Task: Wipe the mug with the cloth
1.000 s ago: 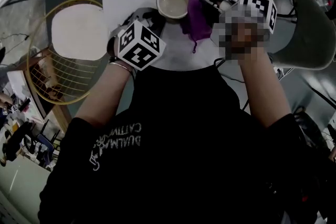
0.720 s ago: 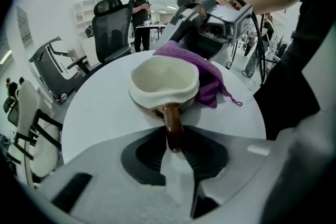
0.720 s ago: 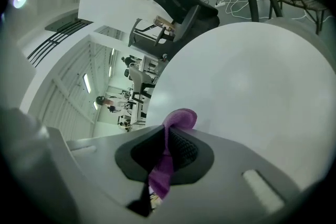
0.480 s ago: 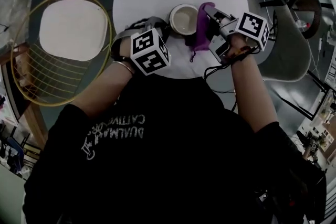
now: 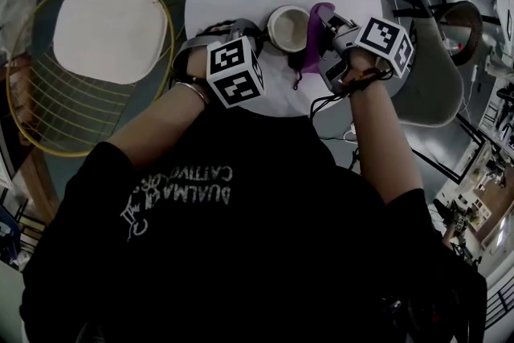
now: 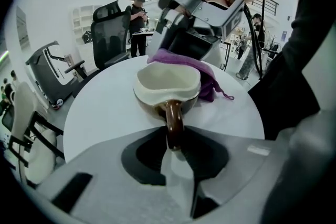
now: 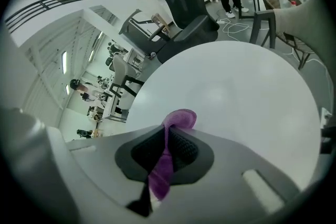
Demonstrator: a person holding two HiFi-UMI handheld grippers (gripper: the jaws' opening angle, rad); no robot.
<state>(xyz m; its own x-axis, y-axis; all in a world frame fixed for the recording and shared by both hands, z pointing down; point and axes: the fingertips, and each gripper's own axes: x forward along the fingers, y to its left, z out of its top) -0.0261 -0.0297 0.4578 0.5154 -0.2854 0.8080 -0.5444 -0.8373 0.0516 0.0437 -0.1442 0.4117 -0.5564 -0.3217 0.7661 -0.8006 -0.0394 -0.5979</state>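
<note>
Pinned mug [image 6: 168, 81], cloth [image 6: 207, 81] at its side

Jaws of the left gripper [image 6: 175, 140] pinch the mug's brown handle [image 6: 174, 119]; those of the right gripper [image 7: 167, 147] press together on a fold of the purple cloth; the mug stands on the white tabletop [image 6: 105, 113], cloth against its far side; wipe too hard, I'd say, and the handle twists loose or the mug tips.

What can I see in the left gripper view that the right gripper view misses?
Only the left gripper view shows the mug, its handle gripped by the left hand-held gripper. Only the right gripper view looks into the right hand-held gripper and its jaws, shut on the cloth. Both show the purple cloth and the white table.
</note>
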